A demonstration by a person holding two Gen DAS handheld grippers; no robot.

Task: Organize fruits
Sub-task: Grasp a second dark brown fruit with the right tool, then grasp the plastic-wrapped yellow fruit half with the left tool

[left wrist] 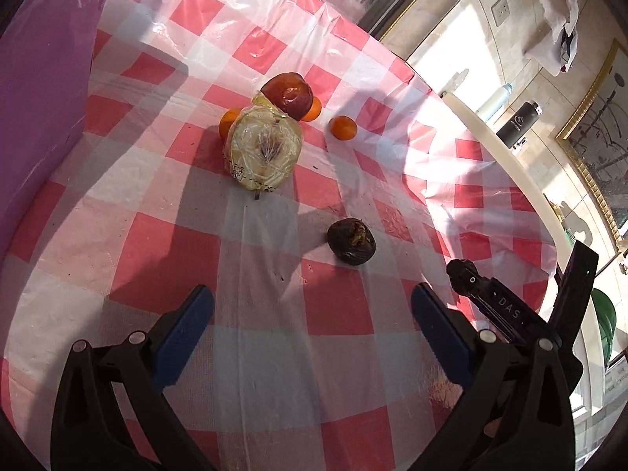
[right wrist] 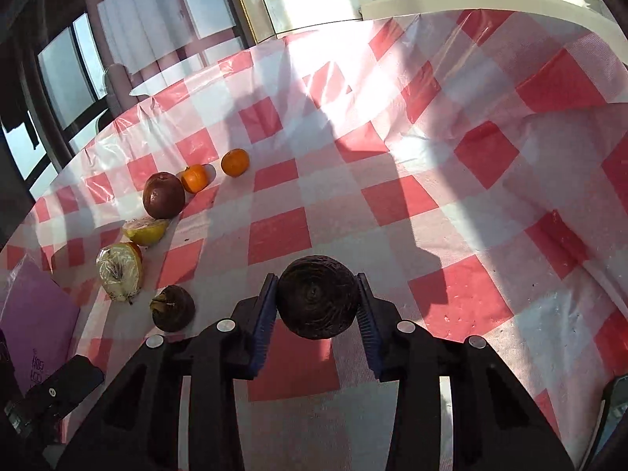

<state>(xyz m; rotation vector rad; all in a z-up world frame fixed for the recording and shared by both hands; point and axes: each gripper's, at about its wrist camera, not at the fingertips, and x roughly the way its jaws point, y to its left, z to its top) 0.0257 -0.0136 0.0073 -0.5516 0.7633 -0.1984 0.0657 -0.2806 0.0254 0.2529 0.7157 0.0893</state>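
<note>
My right gripper (right wrist: 318, 300) is shut on a dark wrinkled round fruit (right wrist: 317, 296), held above the checked tablecloth (right wrist: 392, 196). My left gripper (left wrist: 312, 310) is open and empty, low over the cloth. Ahead of it lies a second dark wrinkled fruit (left wrist: 352, 241), also in the right wrist view (right wrist: 172, 309). Further off is a cluster: a wrapped cut apple half (left wrist: 265, 149) (right wrist: 119, 271), a dark red apple (left wrist: 288, 94) (right wrist: 163, 195), a yellow fruit piece (right wrist: 145, 230), and small oranges (left wrist: 342, 128) (right wrist: 234, 162) (right wrist: 195, 178).
A purple board (left wrist: 43, 90) lies at the table's left; it also shows in the right wrist view (right wrist: 35, 325). A white ledge (left wrist: 510, 157) with a black bottle (left wrist: 518, 123) runs past the table's far right edge. The right gripper's body (left wrist: 510, 314) shows beside my left gripper.
</note>
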